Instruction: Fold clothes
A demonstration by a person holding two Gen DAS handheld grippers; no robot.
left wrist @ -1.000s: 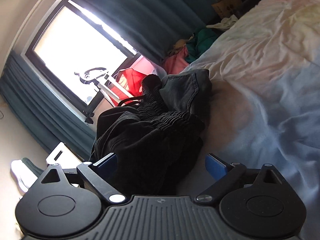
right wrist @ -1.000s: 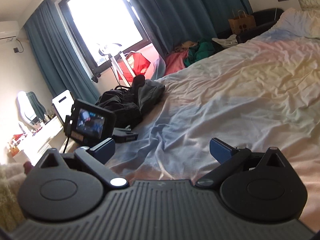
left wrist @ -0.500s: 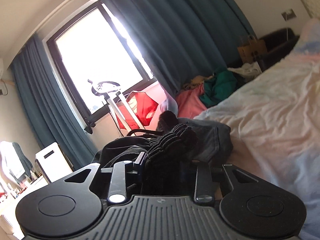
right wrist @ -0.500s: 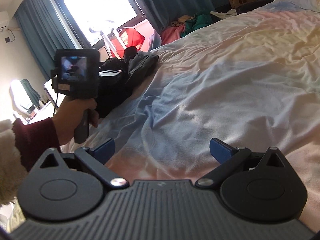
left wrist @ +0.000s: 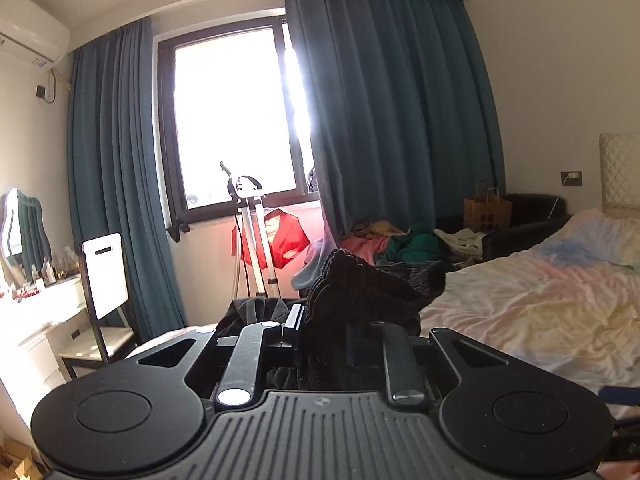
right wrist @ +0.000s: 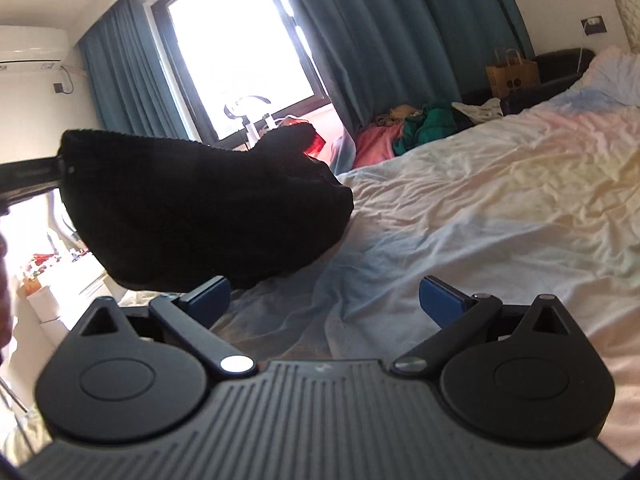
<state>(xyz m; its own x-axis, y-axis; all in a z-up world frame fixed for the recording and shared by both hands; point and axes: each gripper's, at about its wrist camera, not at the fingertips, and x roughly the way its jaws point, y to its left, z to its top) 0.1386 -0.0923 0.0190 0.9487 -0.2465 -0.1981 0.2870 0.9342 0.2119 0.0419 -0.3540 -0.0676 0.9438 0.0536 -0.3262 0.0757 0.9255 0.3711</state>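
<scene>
A black ribbed garment hangs bunched over the bed, clamped in the left gripper, whose jaws are closed on a thick wad of the cloth; part of it trails back toward a dark heap at the bed's edge. The right gripper hovers low over the sheet just beside the hanging bundle, its jaws spread wide and holding nothing. The fabric looks like a soft, corduroy-like knit: limp, sagging under its own weight, likely to drape and slide rather than hold any shape, yet rough enough that a pinch should not slip. Nothing about it seems fragile. Judging by the sag, a grip on the bundle's middle will only carry it; spreading it flat would probably call for a hold on an edge, hem or corner, none of which can be made out yet.
</scene>
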